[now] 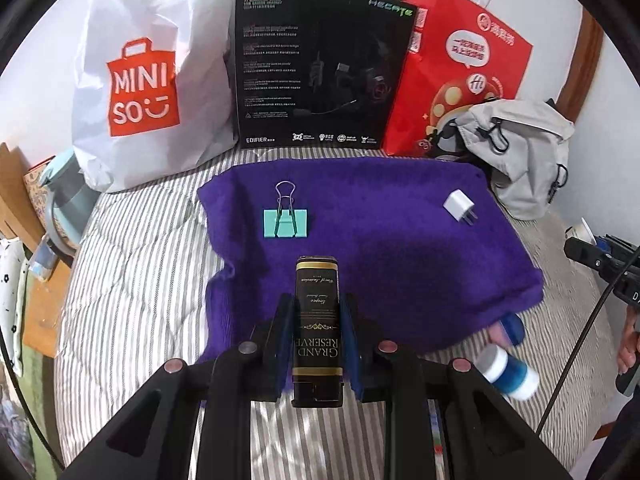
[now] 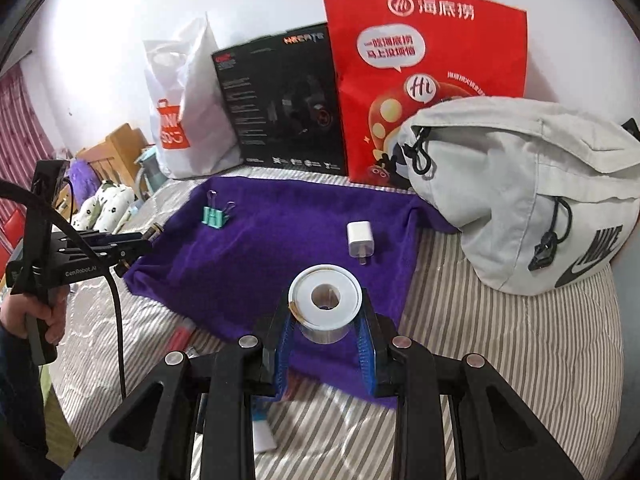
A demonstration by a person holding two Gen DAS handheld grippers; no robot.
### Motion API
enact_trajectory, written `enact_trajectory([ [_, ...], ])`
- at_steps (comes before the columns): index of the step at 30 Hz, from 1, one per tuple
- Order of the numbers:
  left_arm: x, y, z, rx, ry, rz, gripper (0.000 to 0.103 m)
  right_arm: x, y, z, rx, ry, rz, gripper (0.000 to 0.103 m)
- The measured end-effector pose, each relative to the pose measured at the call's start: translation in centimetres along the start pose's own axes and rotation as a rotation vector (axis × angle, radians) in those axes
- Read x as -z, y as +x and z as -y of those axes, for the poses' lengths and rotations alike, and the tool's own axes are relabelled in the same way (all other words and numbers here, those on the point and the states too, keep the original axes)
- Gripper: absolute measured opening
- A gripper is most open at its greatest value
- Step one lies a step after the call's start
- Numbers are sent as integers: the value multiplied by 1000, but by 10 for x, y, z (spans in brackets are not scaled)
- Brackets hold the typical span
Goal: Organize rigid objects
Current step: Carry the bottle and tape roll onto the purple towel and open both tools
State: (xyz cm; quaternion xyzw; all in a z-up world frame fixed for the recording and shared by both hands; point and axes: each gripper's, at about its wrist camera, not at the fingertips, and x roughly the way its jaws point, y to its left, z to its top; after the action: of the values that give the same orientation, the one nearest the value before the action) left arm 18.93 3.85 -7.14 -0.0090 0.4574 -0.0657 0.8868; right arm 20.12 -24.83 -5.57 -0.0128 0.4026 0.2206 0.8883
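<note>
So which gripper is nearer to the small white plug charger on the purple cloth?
Right. The right gripper, shut on a white spool, is just in front of the charger. The left gripper, holding a black box, is farther, across the purple cloth.

Home bedroom, striped bedding (image 1: 132, 264), shopping bags (image 2: 432, 80) by wall, backpack (image 2: 532, 196)

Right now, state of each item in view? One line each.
left hand-held gripper: shut on black box, above the purple towel's near edge
right hand-held gripper: shut on white spool
binder clip: lying on towel, free
white charger: lying on towel, free
grey bag: slumped on the bed
</note>
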Motion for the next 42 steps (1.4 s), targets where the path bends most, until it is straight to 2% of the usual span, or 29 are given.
enact_trajectory([
  [9,-17,36,-6,8,-9,-41,22,-10,61,13,19,-4,-76,29],
  [19,-23,51,-17,6,-22,-64,22,-6,114,13,54,-24,-164,29],
  [23,-25,58,-19,7,-23,-69,22,-5,118,9,62,-44,-170,29],
  [25,-26,61,-20,17,-27,-66,22,-3,121,5,66,-68,-175,32],
  [27,-26,66,-19,12,-27,-71,22,-2,120,3,55,-79,-173,40],
  [31,-25,75,-19,-7,-20,-83,22,0,117,0,41,-76,-197,43],
  [35,-24,85,-19,-18,-14,-90,22,2,103,4,49,-44,-197,47],
  [42,-24,94,-17,-46,10,-83,22,11,65,8,59,-5,-160,48],
])
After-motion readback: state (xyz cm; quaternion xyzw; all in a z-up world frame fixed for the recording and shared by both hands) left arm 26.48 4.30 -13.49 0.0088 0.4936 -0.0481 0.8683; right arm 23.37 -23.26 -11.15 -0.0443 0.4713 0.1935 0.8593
